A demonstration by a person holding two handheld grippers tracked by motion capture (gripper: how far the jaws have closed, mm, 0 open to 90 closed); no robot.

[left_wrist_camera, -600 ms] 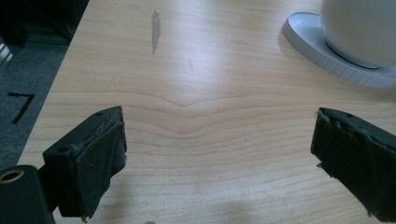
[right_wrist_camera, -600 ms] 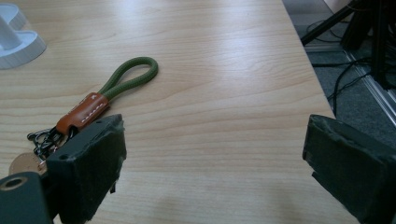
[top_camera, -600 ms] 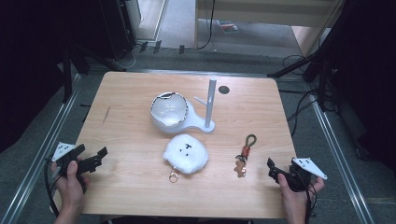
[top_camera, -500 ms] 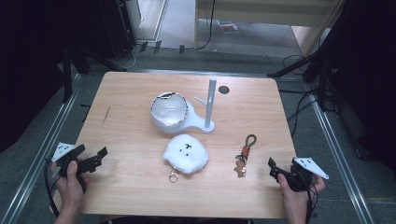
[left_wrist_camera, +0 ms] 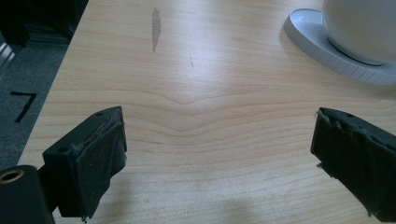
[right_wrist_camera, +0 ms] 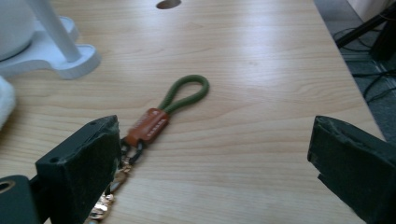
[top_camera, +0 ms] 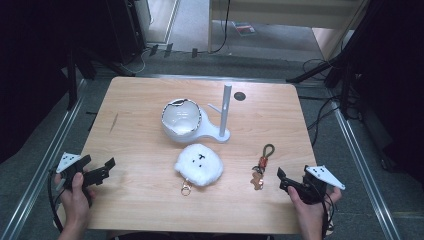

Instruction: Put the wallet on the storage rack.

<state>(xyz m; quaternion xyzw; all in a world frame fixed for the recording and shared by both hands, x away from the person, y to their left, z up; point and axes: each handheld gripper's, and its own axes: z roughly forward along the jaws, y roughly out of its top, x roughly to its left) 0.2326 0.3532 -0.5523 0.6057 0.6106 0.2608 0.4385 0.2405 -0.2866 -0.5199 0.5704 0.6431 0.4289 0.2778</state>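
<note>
Hand-held gripper on my left rests jaws apart over bare worktop, my right one likewise gapes beside the keychain, whose loose links I judge could slip away sideways.

My right hand-held gripper has edged slightly toward the bench's left edge, closer to the keychain.

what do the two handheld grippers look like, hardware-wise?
Both are black, with two blocky jaws faced in worn dark padding. Left gripper and right gripper each carry a grey three-cornered plate on top; a dark cable trails from each.
</note>
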